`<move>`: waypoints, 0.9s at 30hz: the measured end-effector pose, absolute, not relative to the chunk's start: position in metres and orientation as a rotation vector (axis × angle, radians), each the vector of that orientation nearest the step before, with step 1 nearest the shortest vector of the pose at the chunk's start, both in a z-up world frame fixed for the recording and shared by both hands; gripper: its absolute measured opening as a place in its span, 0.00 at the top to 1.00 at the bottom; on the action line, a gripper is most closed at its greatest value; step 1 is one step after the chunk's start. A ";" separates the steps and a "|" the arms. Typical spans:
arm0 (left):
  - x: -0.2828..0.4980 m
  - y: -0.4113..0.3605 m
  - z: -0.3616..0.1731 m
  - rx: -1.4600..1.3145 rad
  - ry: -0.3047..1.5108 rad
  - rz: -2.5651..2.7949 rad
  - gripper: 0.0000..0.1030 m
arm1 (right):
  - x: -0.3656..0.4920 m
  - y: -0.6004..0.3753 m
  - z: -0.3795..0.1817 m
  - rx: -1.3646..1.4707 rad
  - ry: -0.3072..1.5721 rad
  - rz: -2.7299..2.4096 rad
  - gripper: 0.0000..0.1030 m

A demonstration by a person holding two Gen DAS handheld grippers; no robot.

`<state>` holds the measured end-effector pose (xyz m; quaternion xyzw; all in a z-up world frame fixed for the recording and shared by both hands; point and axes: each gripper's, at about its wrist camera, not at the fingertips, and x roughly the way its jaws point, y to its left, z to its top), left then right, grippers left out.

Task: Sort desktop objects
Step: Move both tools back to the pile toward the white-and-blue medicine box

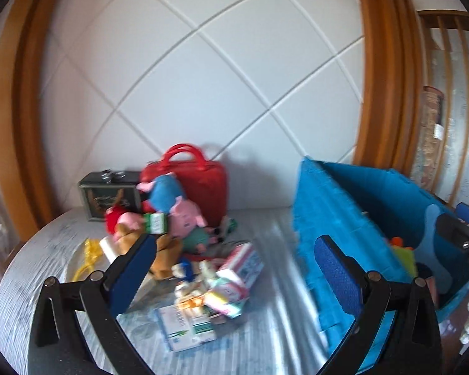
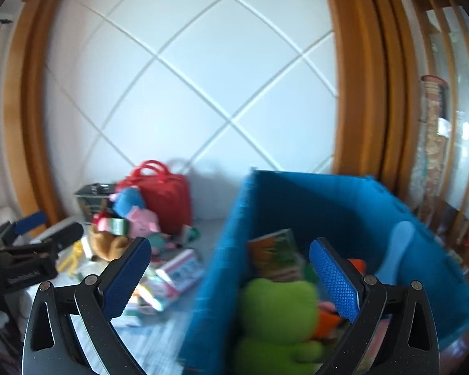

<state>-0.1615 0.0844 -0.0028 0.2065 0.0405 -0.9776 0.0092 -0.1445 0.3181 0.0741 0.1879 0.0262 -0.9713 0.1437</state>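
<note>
Left wrist view: both tongs, left (image 1: 237,268) and right (image 2: 228,273), are standing released and empty. Be steering toward the toy pile (image 1: 184,237) mid-bench, beside the blue bin (image 1: 353,218) at the bench's right edge.

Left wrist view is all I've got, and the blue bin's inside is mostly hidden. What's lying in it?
Observer: A green plush fills the near end of the blue bin.
Operator: Anything behind it?
Observer: A printed book or card, leaning against the bin's wall, and something orange beside the plush.
Operator: Is the right tool carrying anything?
Observer: No. The right tool is open and empty, pointing at the bin.
Operator: And mine?
Observer: The left tool is open and empty too; from the right wrist it shows at the far left, beside the pile.
</note>
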 end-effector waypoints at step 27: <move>-0.211 -0.048 -0.238 1.341 0.290 -2.576 0.01 | -0.197 0.177 -0.146 1.100 0.188 -2.532 0.00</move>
